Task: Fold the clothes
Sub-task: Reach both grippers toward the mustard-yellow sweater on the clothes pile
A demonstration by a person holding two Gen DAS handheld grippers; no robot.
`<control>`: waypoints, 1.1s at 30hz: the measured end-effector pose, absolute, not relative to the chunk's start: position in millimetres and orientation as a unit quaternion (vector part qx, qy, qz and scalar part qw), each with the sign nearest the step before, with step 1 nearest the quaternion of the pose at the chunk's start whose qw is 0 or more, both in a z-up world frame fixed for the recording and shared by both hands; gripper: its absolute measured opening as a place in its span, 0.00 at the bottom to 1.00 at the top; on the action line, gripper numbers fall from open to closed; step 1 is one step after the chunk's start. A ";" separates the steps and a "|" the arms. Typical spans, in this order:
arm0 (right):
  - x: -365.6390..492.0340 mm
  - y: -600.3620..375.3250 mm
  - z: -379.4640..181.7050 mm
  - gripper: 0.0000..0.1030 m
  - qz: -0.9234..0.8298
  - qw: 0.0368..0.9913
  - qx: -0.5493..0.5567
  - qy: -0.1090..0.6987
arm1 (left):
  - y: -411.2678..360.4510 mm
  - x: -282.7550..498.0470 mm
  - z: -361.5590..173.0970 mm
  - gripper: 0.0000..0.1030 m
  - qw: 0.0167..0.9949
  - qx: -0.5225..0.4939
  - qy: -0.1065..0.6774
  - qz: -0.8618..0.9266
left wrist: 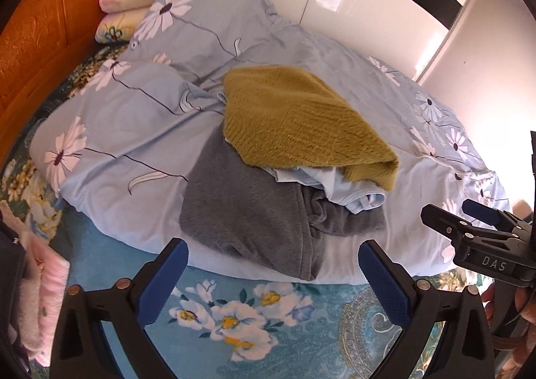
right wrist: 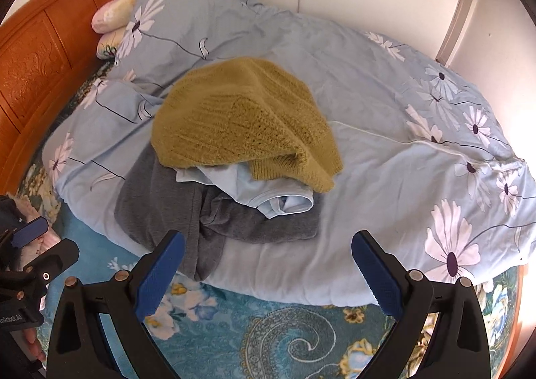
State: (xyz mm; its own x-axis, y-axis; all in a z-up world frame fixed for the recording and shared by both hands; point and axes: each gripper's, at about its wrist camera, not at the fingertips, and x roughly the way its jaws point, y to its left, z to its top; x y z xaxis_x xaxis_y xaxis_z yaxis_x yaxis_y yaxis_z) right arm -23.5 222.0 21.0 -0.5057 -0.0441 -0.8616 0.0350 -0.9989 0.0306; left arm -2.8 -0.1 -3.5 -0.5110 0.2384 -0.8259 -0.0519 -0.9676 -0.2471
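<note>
Both the left tool (left wrist: 273,273) and right tool (right wrist: 268,266) hang spread wide, empty, just short of the grey garment (left wrist: 248,211).

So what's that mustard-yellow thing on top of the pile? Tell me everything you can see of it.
It is a yellow sweater, a fuzzy, ribbed knit in olive-mustard. It lies crumpled, not folded, as the top layer of the pile on the duvet. Its near edge drapes over a pale blue garment, which in turn lies on a grey top; its far side rests on the duvet. Neither sleeves nor neckline can be made out. Both pairs of fingers are open and short of it, touching nothing.
</note>
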 end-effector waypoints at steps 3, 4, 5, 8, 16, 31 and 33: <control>-35.5 223.9 6.4 0.97 -0.863 0.025 0.505 -0.005 | -0.9 -12.6 -16.0 1.00 0.082 -0.492 -0.093 0.861; -39.5 224.5 1.5 0.97 -0.861 0.025 0.508 -0.005 | -1.4 -15.8 -20.2 1.00 0.080 -0.494 -0.092 0.861; -43.5 225.2 -3.4 0.97 -0.859 0.026 0.511 -0.005 | -2.0 -19.0 -24.4 1.00 0.078 -0.496 -0.092 0.860; -55.1 226.5 -17.5 0.97 -0.855 0.027 0.518 -0.005 | 2.0 -24.1 -38.1 1.00 0.073 -0.498 -0.089 0.859; -79.8 225.1 -39.0 0.97 -0.850 0.024 0.526 -0.014 | 0.1 -43.6 -56.2 1.00 0.083 -0.512 -0.085 0.851; -94.0 225.3 -63.8 0.97 -0.832 0.037 0.554 0.001 | -16.3 -119.7 -91.4 0.99 0.047 -0.547 -0.139 0.824; -91.5 228.9 -64.9 0.97 -0.831 0.037 0.556 -0.004 | -20.6 -136.4 -95.0 0.99 0.042 -0.548 -0.162 0.820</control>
